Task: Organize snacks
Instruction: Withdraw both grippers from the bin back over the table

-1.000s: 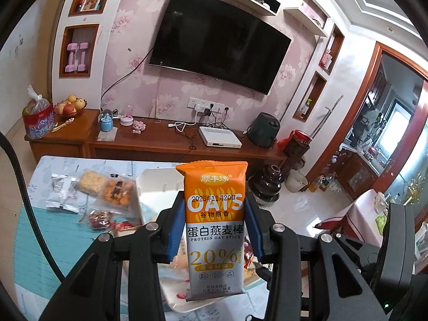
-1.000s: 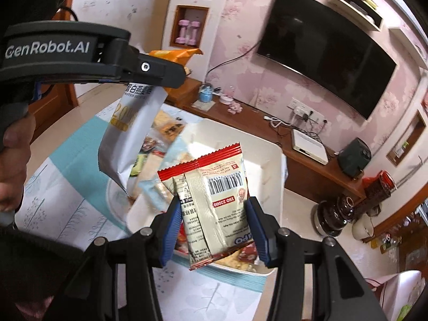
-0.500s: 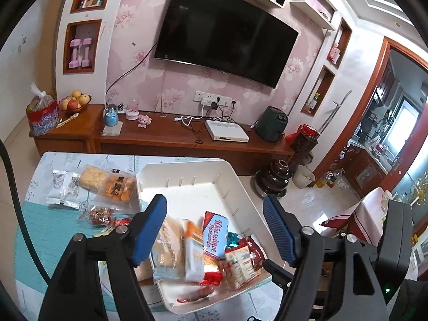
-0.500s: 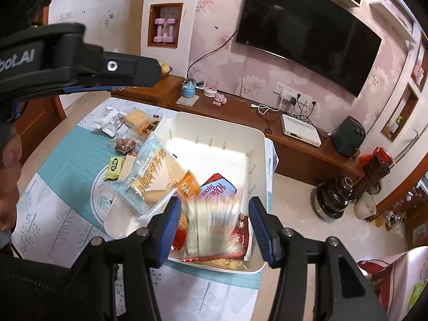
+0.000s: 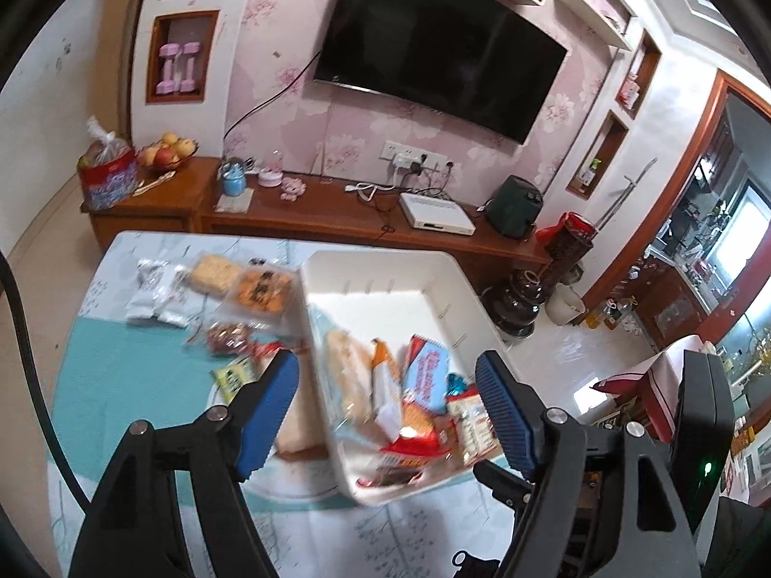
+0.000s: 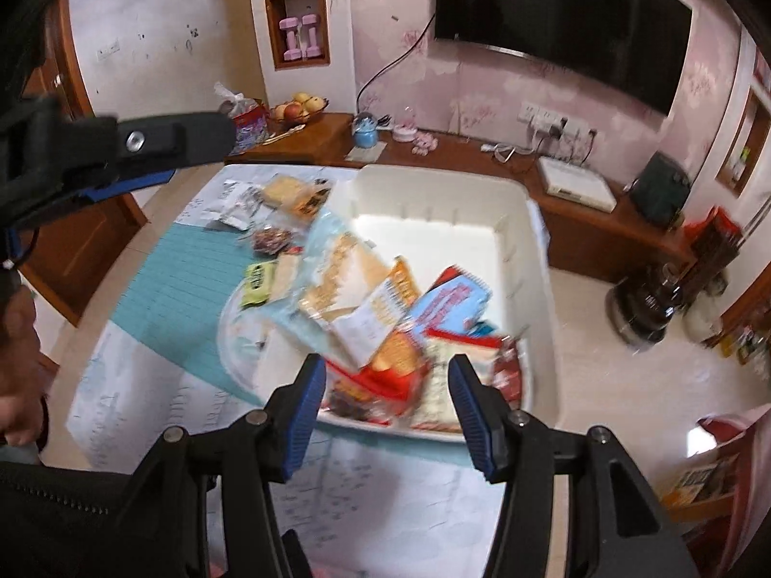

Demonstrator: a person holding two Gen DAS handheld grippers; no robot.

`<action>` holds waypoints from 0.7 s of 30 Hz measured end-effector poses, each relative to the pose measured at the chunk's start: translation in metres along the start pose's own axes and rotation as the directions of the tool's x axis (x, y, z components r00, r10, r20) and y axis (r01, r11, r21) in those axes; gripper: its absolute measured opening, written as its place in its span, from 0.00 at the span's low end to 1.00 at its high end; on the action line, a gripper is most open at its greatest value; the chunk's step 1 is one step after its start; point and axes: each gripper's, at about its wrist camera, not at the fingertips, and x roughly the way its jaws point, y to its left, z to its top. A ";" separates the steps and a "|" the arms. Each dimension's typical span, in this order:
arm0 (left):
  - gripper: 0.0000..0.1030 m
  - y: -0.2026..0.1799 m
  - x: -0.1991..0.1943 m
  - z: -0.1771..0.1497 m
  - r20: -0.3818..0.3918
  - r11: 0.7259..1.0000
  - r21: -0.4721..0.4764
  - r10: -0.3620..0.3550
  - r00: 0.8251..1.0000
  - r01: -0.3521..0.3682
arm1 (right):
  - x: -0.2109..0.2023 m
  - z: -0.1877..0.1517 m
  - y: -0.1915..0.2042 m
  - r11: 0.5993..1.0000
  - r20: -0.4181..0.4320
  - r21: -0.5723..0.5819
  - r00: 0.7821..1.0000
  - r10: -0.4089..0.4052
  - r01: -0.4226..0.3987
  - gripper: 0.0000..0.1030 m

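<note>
Both packets dropped into white bin [image 5: 385, 265] — my left hand-held gripper [image 5: 385, 414] just spread empty, right hand-held gripper [image 6: 385, 400] also spread empty; loose snacks [image 5: 217, 289] on counter [image 5: 120, 375] next

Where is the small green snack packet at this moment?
In both views the green packet lies on the teal mat, outside the white bin's left wall.

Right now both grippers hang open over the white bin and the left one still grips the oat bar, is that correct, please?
Not quite. The left gripper holds nothing: its jaws have just opened and stand apart, as the left wrist view shows. The oat bar lies in the white bin among the other packets. The right gripper is open too.
</note>
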 end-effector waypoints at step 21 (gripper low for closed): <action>0.73 0.135 -0.089 -0.019 -0.053 0.995 -0.036 0.089 0.995 -0.091 | 0.017 0.001 0.108 0.973 -0.064 0.175 0.984 0.167 -0.153 0.52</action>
